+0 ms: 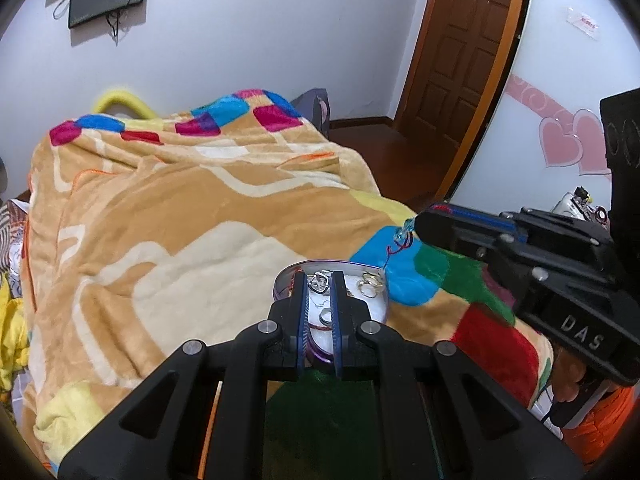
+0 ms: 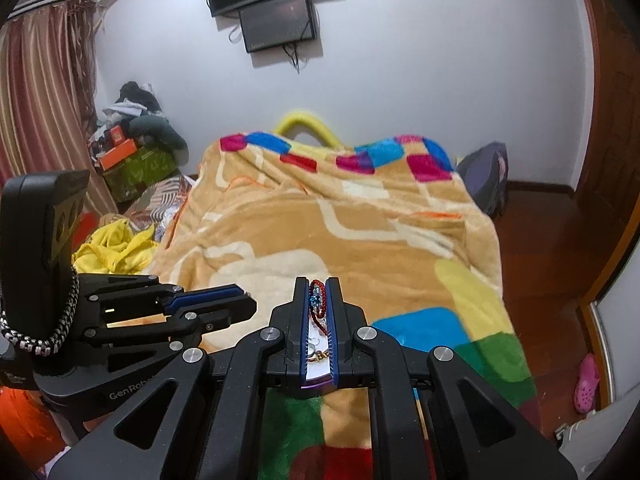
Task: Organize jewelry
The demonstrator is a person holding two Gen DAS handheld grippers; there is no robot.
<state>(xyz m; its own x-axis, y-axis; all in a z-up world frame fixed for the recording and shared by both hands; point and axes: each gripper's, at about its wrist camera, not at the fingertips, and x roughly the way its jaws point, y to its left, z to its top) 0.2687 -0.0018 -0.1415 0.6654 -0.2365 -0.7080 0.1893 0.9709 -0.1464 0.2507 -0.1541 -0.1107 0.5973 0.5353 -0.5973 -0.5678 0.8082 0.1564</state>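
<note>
A purple-rimmed heart-shaped tin (image 1: 372,270) with a white lining lies on the bed blanket and holds rings (image 1: 370,282) and other small jewelry. My left gripper (image 1: 320,280) hovers just over the tin with its jaws narrowly apart and nothing between them. My right gripper (image 2: 318,292) is shut on a red beaded bracelet (image 2: 318,306) with a blue bead. In the left wrist view the right gripper (image 1: 420,226) holds the bracelet (image 1: 400,242) over the tin's right edge. The tin's rim (image 2: 316,386) shows below the right fingers.
The patchwork blanket (image 1: 180,220) covers the bed. A brown door (image 1: 460,52) and wood floor (image 2: 552,248) are to the right. Yellow clothes (image 2: 116,250) and stacked boxes (image 2: 132,156) lie left of the bed. Screens (image 2: 276,0) hang on the wall.
</note>
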